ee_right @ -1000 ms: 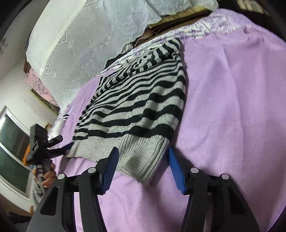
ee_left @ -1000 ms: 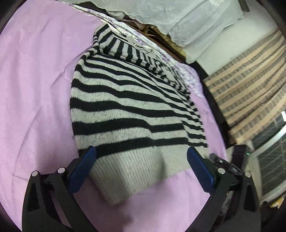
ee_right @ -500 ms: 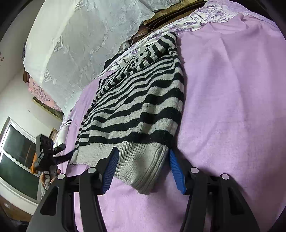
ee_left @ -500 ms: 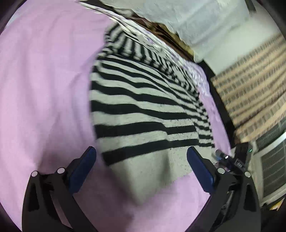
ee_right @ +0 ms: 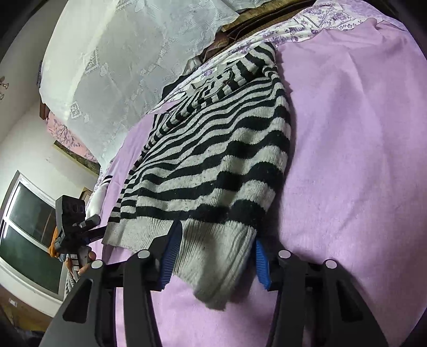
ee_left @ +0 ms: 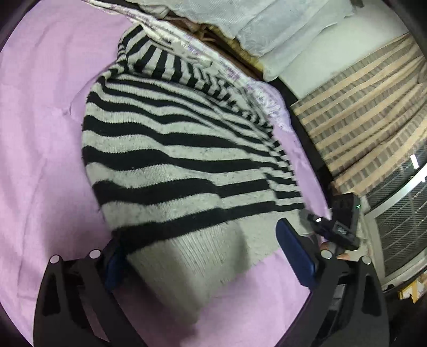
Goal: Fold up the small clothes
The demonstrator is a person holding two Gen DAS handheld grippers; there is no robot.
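A grey-and-black striped sweater (ee_left: 181,160) lies flat on a purple blanket (ee_left: 40,133), its plain grey ribbed hem nearest me. My left gripper (ee_left: 202,256) is open wide at one hem corner; the knit's edge overlaps its left pad (ee_left: 112,263). In the right wrist view the same sweater (ee_right: 213,160) shows, and my right gripper (ee_right: 216,260) straddles the other hem corner. Its jaws are closing with the ribbed hem filling the gap between the blue pads, the cloth not bunched. Each gripper also shows in the other's view: the right gripper (ee_left: 336,227) and the left gripper (ee_right: 74,227).
White lace bedding (ee_right: 120,66) and a floral sheet (ee_right: 307,24) are piled beyond the sweater's collar. A striped curtain (ee_left: 360,120) and a window (ee_right: 29,227) stand past the bed's edge. A hand (ee_right: 85,264) holds the left gripper.
Both grippers have edged forward onto the hem. The knit now overlaps the left gripper's left pad, and the right gripper's jaws have narrowed around the hem corner.
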